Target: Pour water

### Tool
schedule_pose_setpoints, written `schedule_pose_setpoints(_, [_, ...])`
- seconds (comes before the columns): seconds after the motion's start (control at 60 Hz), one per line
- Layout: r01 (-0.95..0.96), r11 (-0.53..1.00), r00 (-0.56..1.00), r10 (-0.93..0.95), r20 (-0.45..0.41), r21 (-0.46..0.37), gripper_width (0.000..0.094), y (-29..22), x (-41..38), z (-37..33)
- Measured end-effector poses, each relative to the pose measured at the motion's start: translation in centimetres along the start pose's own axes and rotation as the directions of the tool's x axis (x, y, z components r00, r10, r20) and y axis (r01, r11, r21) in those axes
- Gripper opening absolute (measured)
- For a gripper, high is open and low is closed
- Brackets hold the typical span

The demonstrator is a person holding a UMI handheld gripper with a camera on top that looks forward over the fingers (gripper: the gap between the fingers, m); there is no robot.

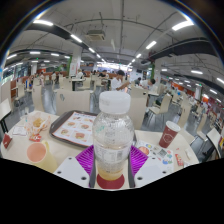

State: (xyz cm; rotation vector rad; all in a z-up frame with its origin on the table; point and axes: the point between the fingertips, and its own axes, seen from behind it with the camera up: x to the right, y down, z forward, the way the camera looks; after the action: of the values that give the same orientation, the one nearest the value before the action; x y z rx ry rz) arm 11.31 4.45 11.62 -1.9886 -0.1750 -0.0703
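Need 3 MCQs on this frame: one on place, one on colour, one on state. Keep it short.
1. Where is the bottle?
A. between the claw's fingers
B. on the tray
C. beyond the cup

2. What colour is the bottle's cap?
A. red
B. white
C. blue

3. What state is the bottle in?
A. tipped over
B. uncapped
C. upright, capped

Answers:
1 A: purple pads of the claw flank it on both sides.
2 B: the cap shows white.
3 C: it stands vertical with the cap on; the tray lies beyond, to the side.
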Motion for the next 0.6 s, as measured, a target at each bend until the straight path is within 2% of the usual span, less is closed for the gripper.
schedule_pose_setpoints(0.183, [-0.102, 0.990, 0.995, 0.102, -0.010, -0.095, 0.0452, 5.6, 0.7, 2.5])
schedule_pose_setpoints(0.2, [-0.114, 0.992, 0.993, 0.114, -0.006, -0.054, 0.0452, 5.2, 0.8, 2.5])
schedule_pose_setpoints(0.233, [-0.112, 0.992, 0.994, 0.112, -0.002, -0.056, 0.0453, 5.5, 0.9, 2.4])
schedule_pose_setpoints(0.317, [-0.099, 0.994, 0.995, 0.099, -0.003, -0.047, 0.0526, 5.0, 1.1, 0.7])
schedule_pose_setpoints(0.35, [-0.101, 0.993, 0.995, 0.101, -0.010, -0.057, 0.0569, 5.6, 0.9, 2.3])
schedule_pose_setpoints(0.4, [-0.107, 0.990, 0.994, 0.107, -0.012, -0.096, 0.0728, 6.2, 1.1, 1.6])
schedule_pose_setpoints(0.417, [-0.110, 0.988, 0.994, 0.110, -0.009, -0.108, 0.0825, 6.3, 1.0, 1.4])
schedule_pose_setpoints(0.433, [-0.114, 0.987, 0.993, 0.114, -0.004, -0.116, 0.0865, 6.4, 0.9, 1.3])
schedule_pose_setpoints(0.467, [-0.122, 0.983, 0.993, 0.121, -0.012, -0.137, 0.0833, 6.6, 1.2, 0.6])
schedule_pose_setpoints(0.6, [-0.123, 0.970, 0.992, 0.118, -0.034, -0.211, 0.0845, 6.4, 1.2, -4.6])
